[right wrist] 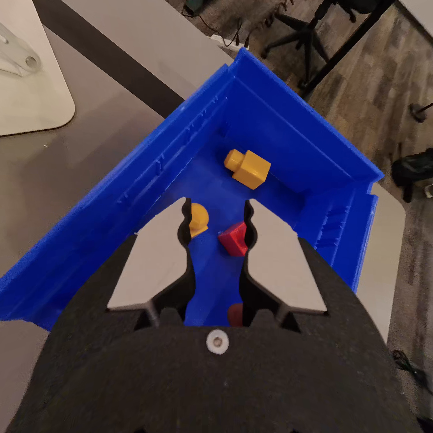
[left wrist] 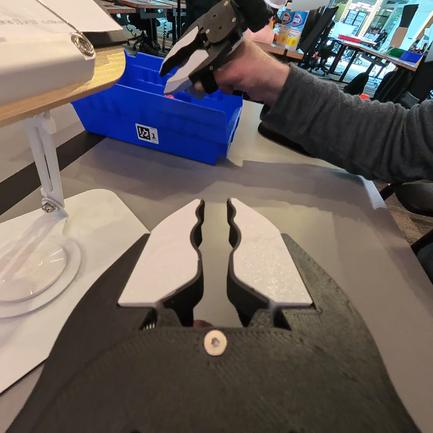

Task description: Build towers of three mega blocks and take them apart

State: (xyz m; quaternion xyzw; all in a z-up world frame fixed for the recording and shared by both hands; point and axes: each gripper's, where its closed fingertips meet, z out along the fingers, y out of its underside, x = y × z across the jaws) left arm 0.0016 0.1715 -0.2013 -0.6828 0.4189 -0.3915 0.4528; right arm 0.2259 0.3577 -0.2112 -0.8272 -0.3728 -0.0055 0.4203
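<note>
My right gripper [right wrist: 216,201] hovers open over the blue bin [right wrist: 281,121], with nothing between its pads. On the bin floor lie a yellow mega block [right wrist: 249,168] on its side, a second yellow block [right wrist: 199,219] partly behind my left finger, and a red block [right wrist: 233,239] partly behind my right finger. Another dark red piece [right wrist: 235,315] shows lower down. My left gripper [left wrist: 215,201] is open and empty above the grey table [left wrist: 304,234], short of the bin [left wrist: 192,121]. The left wrist view shows the right gripper [left wrist: 173,75] over the bin, fingers apart.
A white stand with a round lens base [left wrist: 46,234] and a wooden shelf [left wrist: 70,89] stand at the left. A person's sleeved arm [left wrist: 339,131] reaches across from the right. The table's edge [left wrist: 398,222] runs along the right. Office chairs [right wrist: 304,35] stand on the floor beyond. The left gripper's tips are roughly 30 cm from the right gripper's.
</note>
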